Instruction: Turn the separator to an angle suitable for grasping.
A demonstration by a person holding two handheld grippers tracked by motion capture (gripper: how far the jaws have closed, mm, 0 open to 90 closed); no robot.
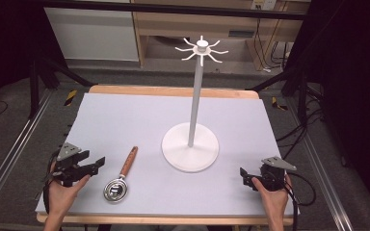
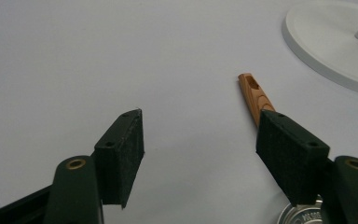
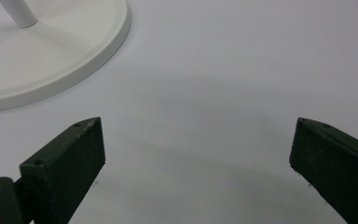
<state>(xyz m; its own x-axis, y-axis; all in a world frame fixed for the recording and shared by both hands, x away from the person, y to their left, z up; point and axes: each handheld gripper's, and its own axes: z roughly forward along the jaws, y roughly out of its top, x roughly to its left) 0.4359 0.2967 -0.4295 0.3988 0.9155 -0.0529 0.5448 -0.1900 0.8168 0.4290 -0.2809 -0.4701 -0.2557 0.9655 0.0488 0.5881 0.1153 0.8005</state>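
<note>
On the near-left part of the table (image 1: pixel 125 115), covered by a pale grey mat, a small strainer (image 1: pixel 119 179) lies flat, and it's the thing closest to the left gripper (image 1: pixel 98 164); its round metal bowl (image 1: pixel 115 190) sits close to the near edge and its wooden handle (image 1: pixel 129 162) runs away from that edge, tipped a bit toward the middle. Left gripper is held low over the near-left corner, just beside the strainer but not touching it, jaws spread wide with nothing between them. From the left gripper view you can see the handle tip (image 2: pixel 254 93) poking out past the right-hand jaw, which hides the rest of it, and a bit of the metal bowl (image 2: pixel 303 215) at the bottom edge. Right gripper (image 1: pixel 244 176) is over by the near-right corner, well apart from the strainer, and its jaws are gaping open too, just bare mat in the gap in the right gripper view. Between the two grippers, toward the middle of the table, stands a white hook stand (image 1: pixel 191 115): round base (image 1: pixel 190 147), upright pole, ring of curly hooks (image 1: pixel 201 50) on top. Both gripper views catch a slice of that base
</note>
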